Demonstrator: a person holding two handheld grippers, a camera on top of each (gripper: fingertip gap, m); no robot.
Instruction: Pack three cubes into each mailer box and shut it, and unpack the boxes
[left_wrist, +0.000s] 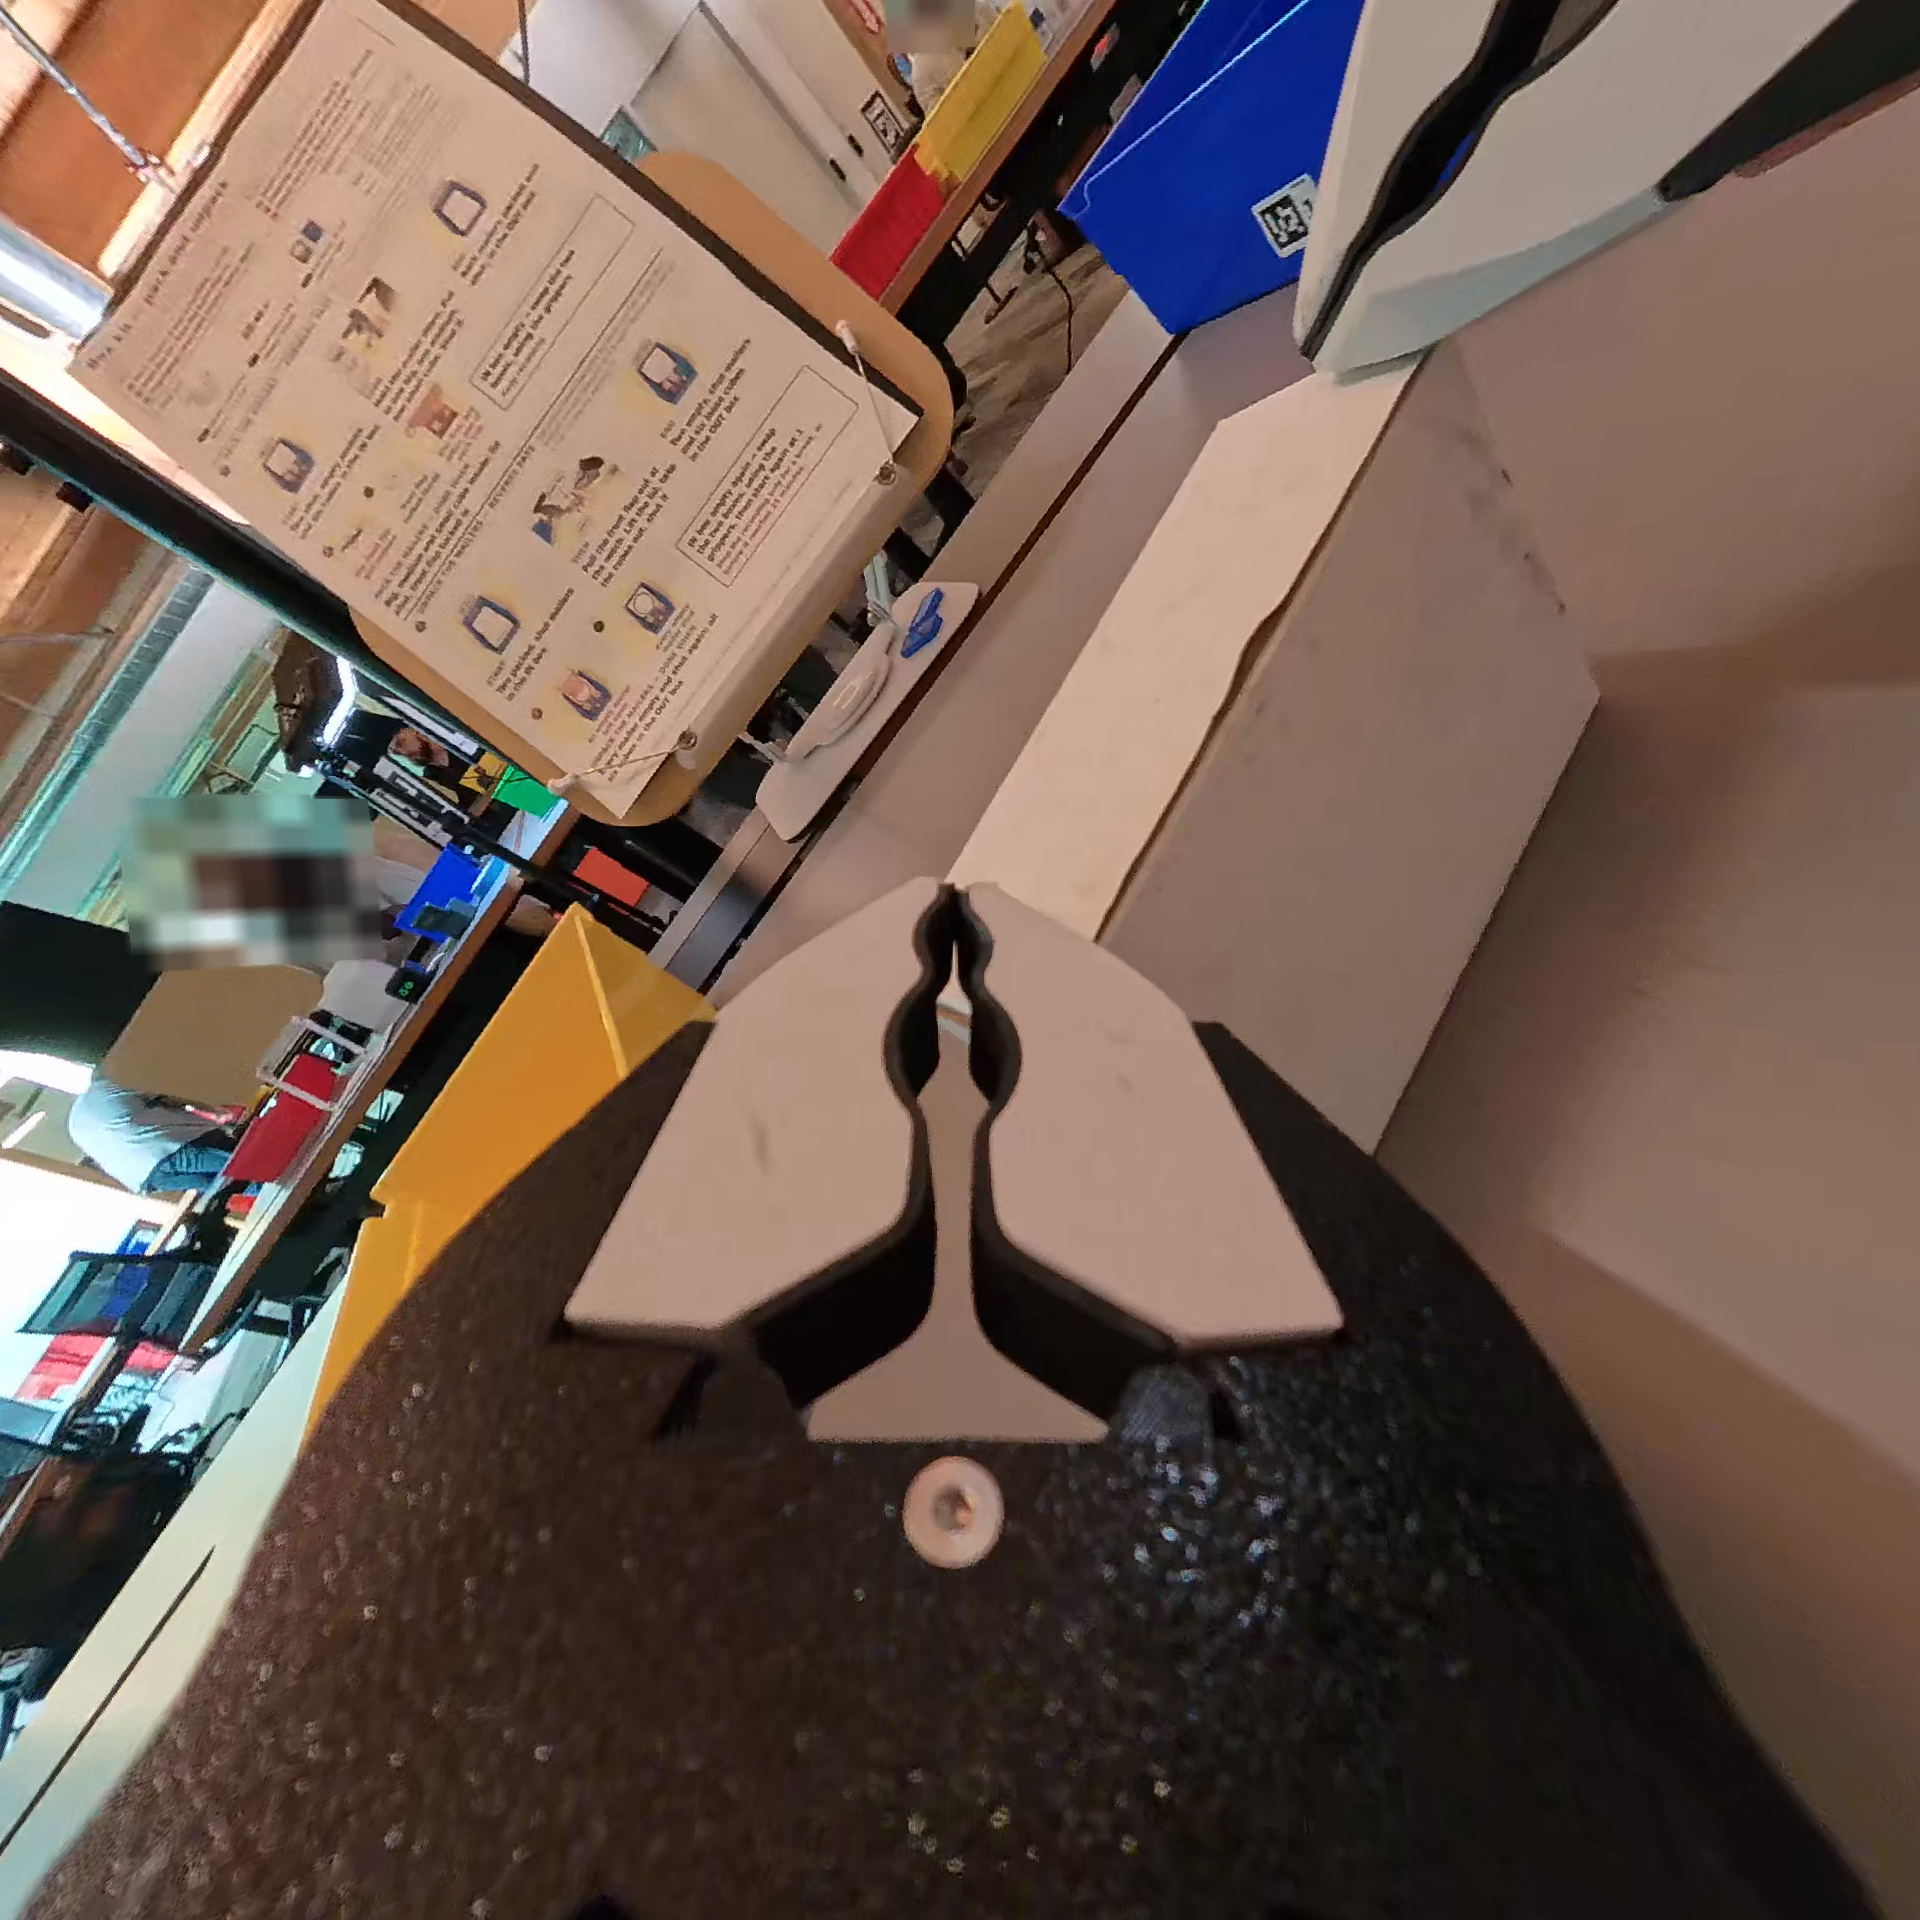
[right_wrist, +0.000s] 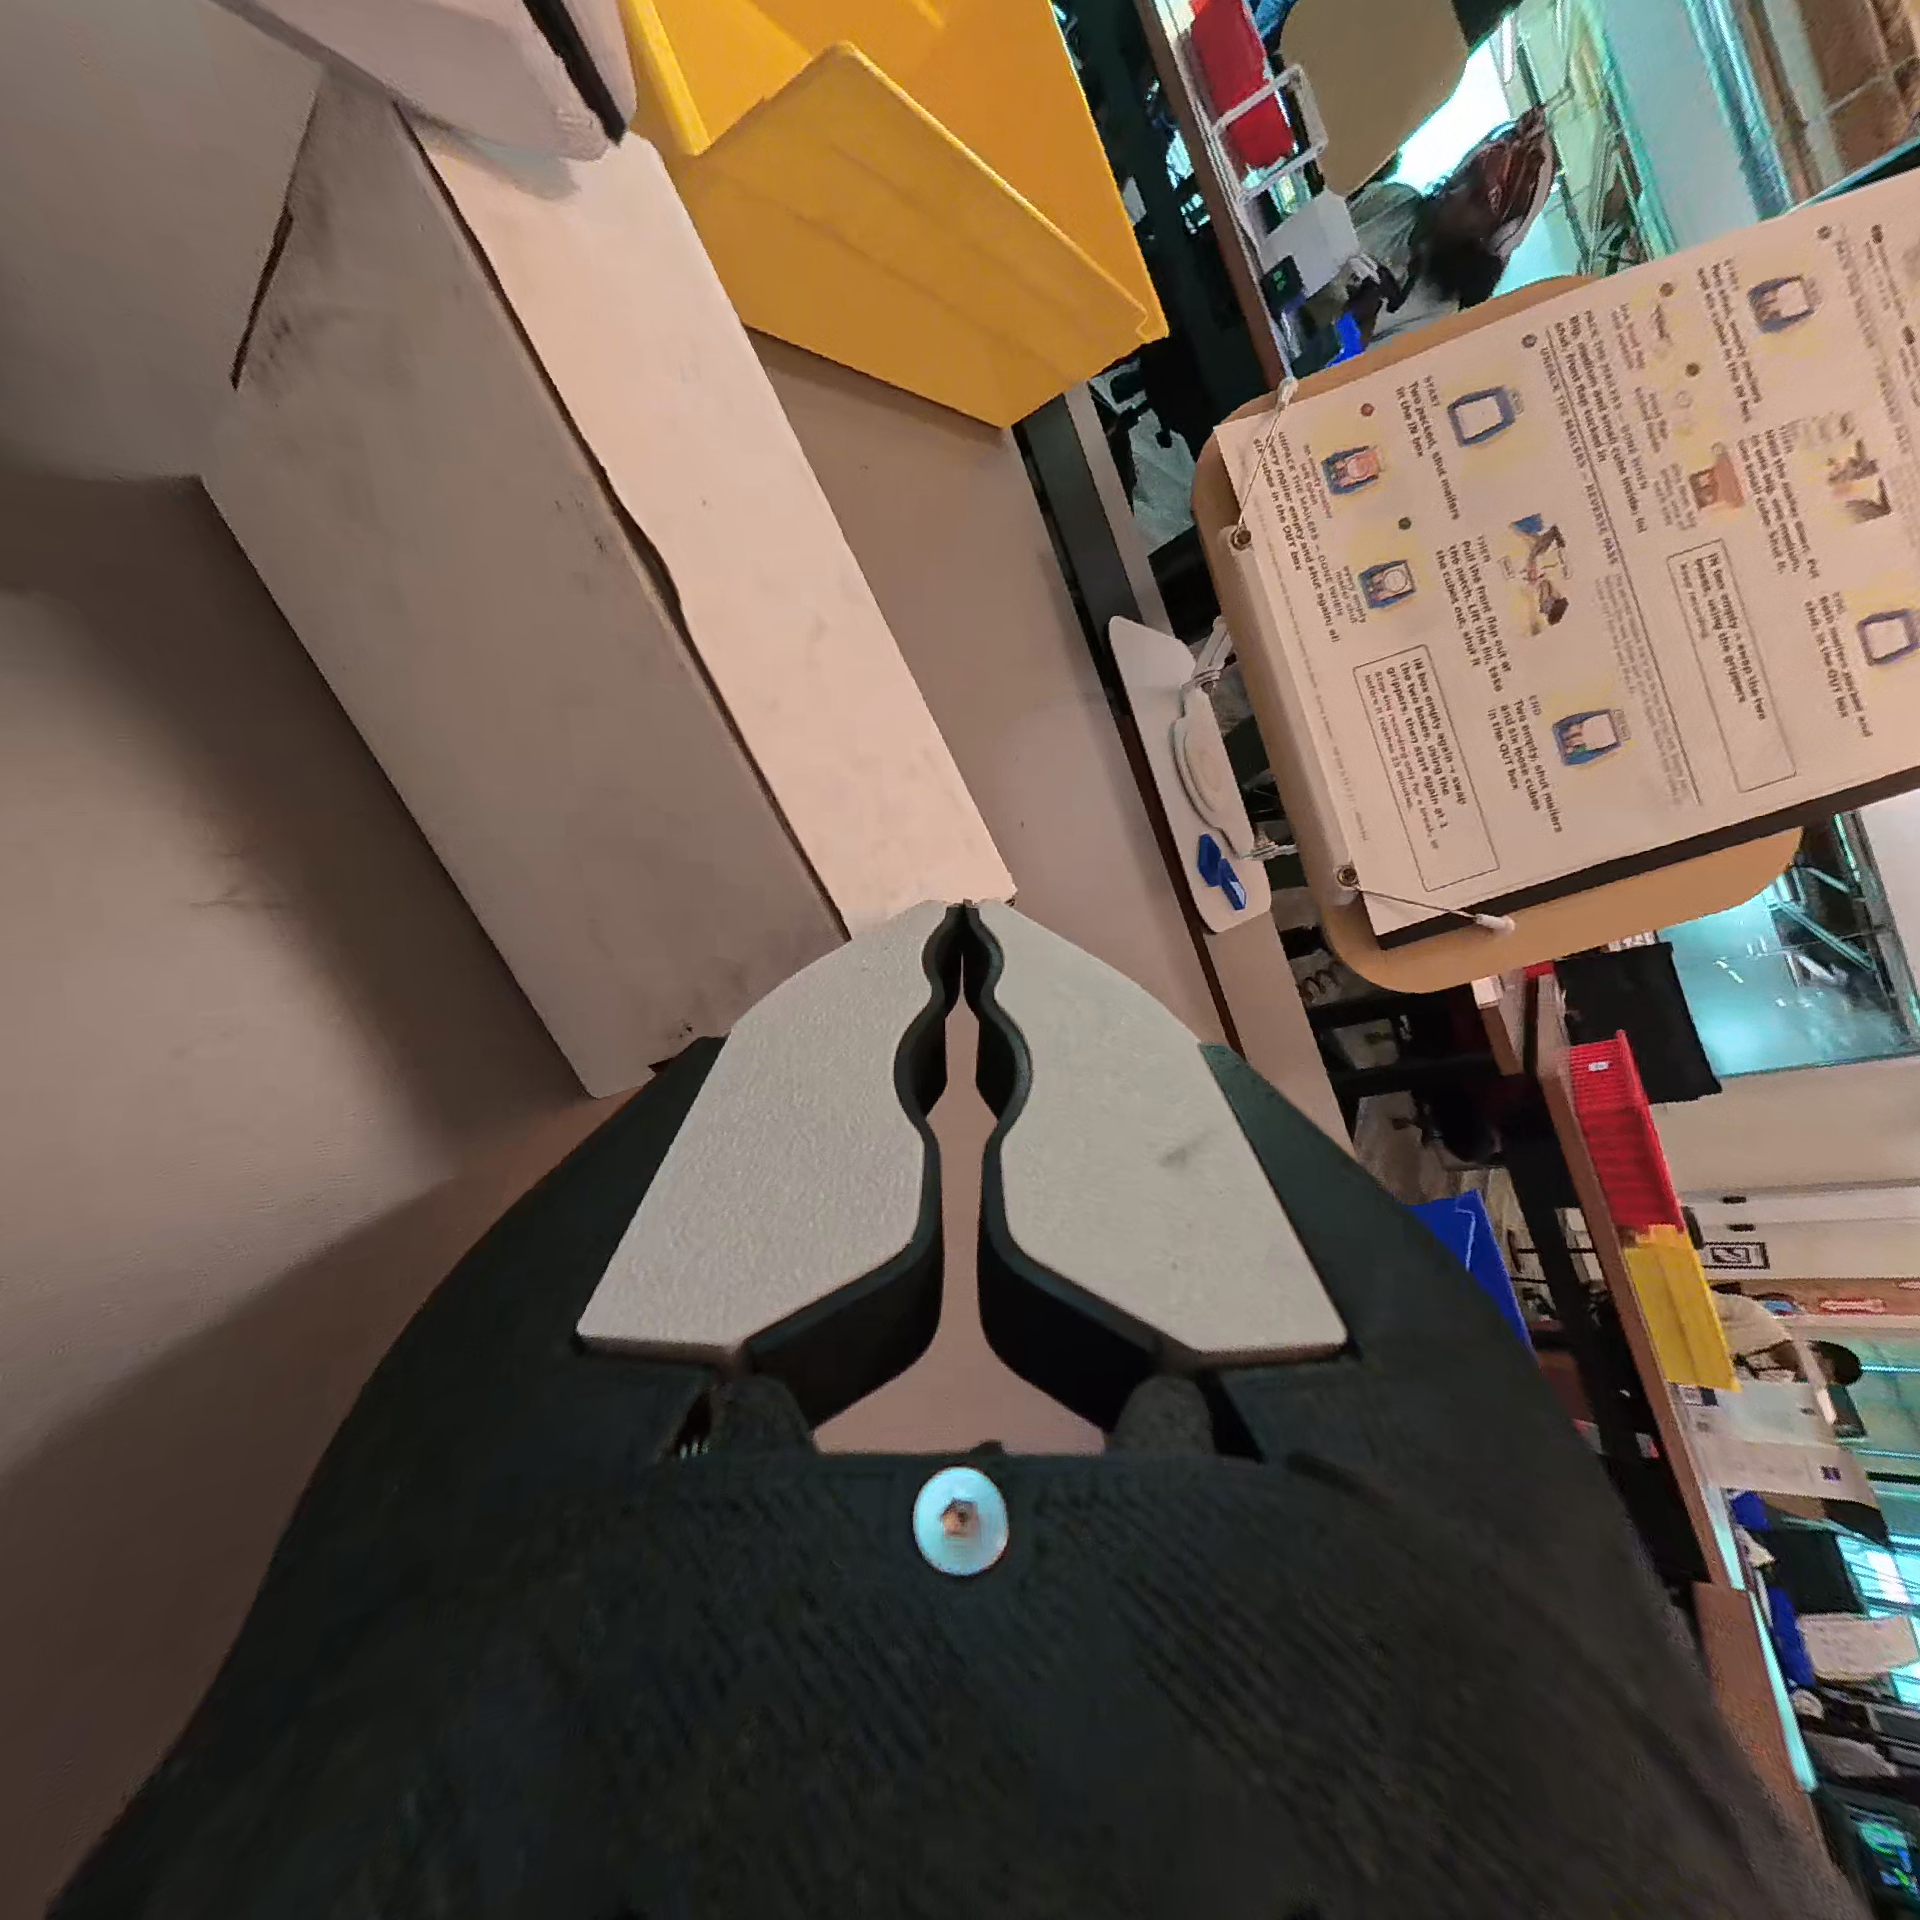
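A white mailer box lies shut on the beige table; it also shows in the right wrist view. My left gripper is shut with nothing between its tips, right at one end corner of the box. My right gripper is shut and empty too, at the opposite end corner of the box. Each gripper shows in the other's view at the far end of the box: the right one and the left one. No cubes are in view.
A yellow bin stands at one end of the table and a blue bin at the other. An instruction sheet on a board stands on a white base at the table's far edge. Spacing between my two grippers at the tips: around 12 cm.
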